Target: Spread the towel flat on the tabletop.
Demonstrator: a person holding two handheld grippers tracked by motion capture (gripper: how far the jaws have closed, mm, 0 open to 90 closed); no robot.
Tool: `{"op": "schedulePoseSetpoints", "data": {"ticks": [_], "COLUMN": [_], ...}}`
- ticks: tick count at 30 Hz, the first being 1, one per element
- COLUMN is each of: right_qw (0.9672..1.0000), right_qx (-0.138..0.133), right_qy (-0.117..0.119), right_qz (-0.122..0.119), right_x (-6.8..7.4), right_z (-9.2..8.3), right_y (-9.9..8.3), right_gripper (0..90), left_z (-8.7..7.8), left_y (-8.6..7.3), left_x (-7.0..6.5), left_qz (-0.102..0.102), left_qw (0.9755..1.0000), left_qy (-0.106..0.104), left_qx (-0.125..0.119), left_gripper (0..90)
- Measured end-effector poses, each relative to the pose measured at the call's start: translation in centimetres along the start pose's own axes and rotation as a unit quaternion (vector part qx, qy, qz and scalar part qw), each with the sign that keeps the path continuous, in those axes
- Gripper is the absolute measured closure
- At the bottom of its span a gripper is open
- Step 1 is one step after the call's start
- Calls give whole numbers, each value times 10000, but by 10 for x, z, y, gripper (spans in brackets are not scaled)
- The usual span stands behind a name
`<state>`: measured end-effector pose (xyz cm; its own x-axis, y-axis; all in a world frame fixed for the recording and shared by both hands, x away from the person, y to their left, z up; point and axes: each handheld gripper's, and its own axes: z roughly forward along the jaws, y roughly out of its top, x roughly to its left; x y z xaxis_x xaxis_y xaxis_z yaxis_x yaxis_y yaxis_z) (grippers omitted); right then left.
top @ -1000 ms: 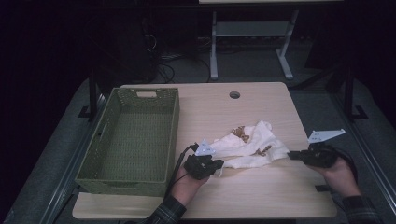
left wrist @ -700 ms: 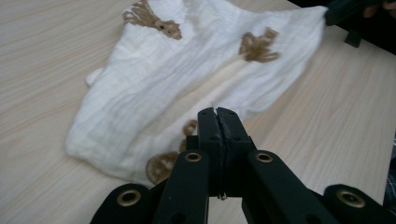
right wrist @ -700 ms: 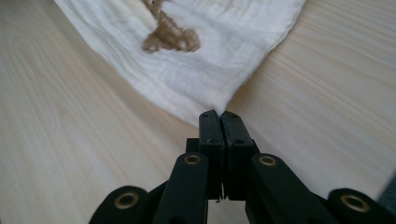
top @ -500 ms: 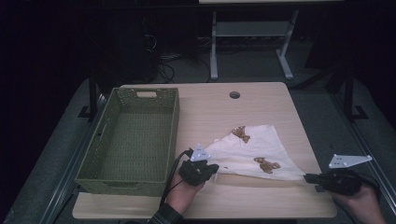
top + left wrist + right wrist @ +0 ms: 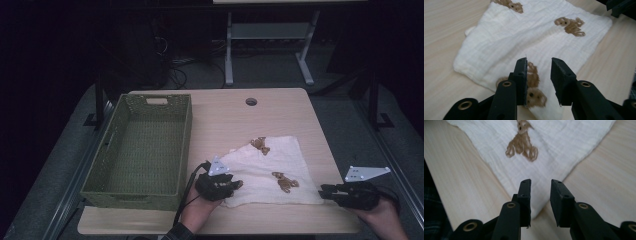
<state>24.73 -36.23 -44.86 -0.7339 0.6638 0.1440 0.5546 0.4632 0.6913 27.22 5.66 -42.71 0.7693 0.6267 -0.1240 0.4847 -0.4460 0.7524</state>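
Note:
A white cloth (image 5: 270, 167) with brown bear prints lies spread flat on the wooden table (image 5: 225, 115). My left gripper (image 5: 239, 184) rests at the cloth's near left corner. Its jaws have just been opening and stand apart over the cloth (image 5: 524, 37), a bear print below the gap, pads off the fabric. My right gripper (image 5: 324, 191) sits at the near right corner. Its jaws have also just been opening, and the cloth's corner (image 5: 554, 142) lies under them unpressed. In their own views, the left gripper (image 5: 539, 62) and right gripper (image 5: 541, 182) both show a clear gap.
A green woven basket (image 5: 131, 196) stands empty on the table's left side, close to my left hand. A round cable hole (image 5: 251, 101) sits near the far edge. A metal stand (image 5: 270, 35) is beyond the table. My right hand is at the table's near right corner.
The bunched cloth was drawn out to the right by the right gripper and now lies flat. Both grippers, shut on its corners before, have opened and let go.

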Motion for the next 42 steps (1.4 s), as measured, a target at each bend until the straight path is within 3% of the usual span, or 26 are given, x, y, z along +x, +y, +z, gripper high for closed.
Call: {"op": "schedulePoseSetpoints", "data": {"ticks": [4,9,17,22,27,30,35,37,39,42], "right_qw": [9999,9998,9998,9998,9995,9996,9995,9995,9993,9993], "right_qx": [8,-55,-77,69,115,145,205,216,235,241], "right_qy": [-62,-63,-20,-37,-65,-90,-94,-89,-109,-106], "right_qz": [-142,-153,-194,-205,-269,-216,-228,-207,-264,-274], "right_x": [-2,-7,-17,-17,-17,-17,-18,-18,-18,-17], "right_z": [12,25,45,57,59,59,60,60,60,61], "right_y": [13,31,53,57,55,54,51,51,51,51], "right_gripper": [679,679,679,657,651,648,648,648,648,648], "left_z": [11,24,45,62,76,80,81,79,73,63], "left_y": [12,25,33,37,34,33,33,35,39,46], "left_x": [11,26,49,62,69,71,72,68,61,39], "left_qz": [-58,-53,-145,-156,-150,-161,-176,-113,141,553], "left_qw": [9999,9992,9980,9977,9984,9984,9989,9990,9990,9978], "left_qy": [120,363,615,656,502,440,328,344,406,371], "left_qx": [-82,-131,-1,34,210,319,298,249,157,-2], "left_gripper": [611,606,593,567,567,618,847,871,872,870]}}
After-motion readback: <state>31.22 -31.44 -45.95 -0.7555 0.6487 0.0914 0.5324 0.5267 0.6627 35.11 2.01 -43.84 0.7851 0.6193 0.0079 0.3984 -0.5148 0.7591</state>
